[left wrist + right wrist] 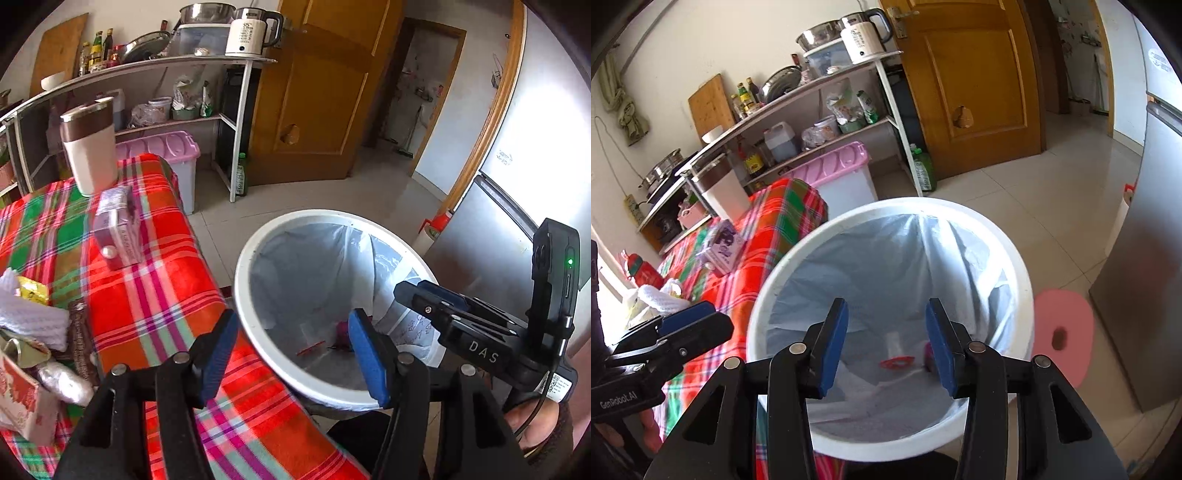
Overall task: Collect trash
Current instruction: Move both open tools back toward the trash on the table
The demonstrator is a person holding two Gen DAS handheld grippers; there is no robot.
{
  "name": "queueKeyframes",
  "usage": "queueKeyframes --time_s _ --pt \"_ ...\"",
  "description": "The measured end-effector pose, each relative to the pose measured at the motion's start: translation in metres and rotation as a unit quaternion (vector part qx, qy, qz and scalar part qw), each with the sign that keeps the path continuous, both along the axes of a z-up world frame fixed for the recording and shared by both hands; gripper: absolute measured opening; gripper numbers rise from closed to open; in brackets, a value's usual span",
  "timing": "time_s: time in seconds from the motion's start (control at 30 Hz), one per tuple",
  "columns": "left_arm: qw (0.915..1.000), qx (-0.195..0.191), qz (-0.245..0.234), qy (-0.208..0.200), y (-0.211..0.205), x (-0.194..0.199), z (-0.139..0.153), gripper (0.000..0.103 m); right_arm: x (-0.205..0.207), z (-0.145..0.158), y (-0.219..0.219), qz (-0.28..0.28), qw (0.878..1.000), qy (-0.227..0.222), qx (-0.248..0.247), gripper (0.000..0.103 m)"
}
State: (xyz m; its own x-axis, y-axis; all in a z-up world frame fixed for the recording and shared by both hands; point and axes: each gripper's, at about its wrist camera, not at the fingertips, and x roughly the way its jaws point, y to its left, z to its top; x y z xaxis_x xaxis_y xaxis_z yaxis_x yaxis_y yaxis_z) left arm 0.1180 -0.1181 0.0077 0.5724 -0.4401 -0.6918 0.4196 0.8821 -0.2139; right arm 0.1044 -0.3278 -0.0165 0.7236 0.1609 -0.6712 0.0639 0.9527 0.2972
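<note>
home kitchen: open metal shelf rack (827, 110) stacked with an electric kettle (247, 31), steel bowls (207, 13), pan lid, sauce and oil bottles (744, 98), food bags; wooden cutting board (709, 105) leaning on the wall; steel fridge (517, 177) on the right; table with plaid cloth (155, 266); lined white trash bin (886, 221) on tiled floor; wooden door (971, 81) ajar to another room

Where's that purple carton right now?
In the left view, the purple carton stands on the plaid tablecloth, just before the tumbler, left of the bin.
</note>
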Motion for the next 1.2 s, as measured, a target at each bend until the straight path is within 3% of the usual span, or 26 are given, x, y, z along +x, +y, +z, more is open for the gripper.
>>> queueKeyframes --time_s 0.47,0.73,0.93,1.03,1.2 --pt "0.9900 -0.003 0.134 -0.045 0.128 -0.049 0.020 0.069 -0.021 0.029 0.096 0.107 0.993 -0.055 0.012 0.054" --pt "0.9713 0.006 0.235 -0.038 0.207 -0.063 0.010 0.070 -0.018 0.022 0.161 0.183 0.982 -0.048 0.002 0.055" --pt "0.9588 0.012 0.283 -0.020 0.251 -0.063 -0.006 0.074 -0.014 0.015 0.196 0.214 0.976 -0.036 0.001 0.055" --pt "0.9579 0.016 0.287 -0.009 0.261 -0.059 -0.013 0.075 -0.013 0.013 0.211 0.227 0.973 -0.032 -0.005 0.055" --pt "0.9653 -0.018 0.260 -0.005 0.261 -0.051 -0.018 0.077 -0.009 0.012 0.228 0.238 0.971 -0.029 -0.010 0.055"
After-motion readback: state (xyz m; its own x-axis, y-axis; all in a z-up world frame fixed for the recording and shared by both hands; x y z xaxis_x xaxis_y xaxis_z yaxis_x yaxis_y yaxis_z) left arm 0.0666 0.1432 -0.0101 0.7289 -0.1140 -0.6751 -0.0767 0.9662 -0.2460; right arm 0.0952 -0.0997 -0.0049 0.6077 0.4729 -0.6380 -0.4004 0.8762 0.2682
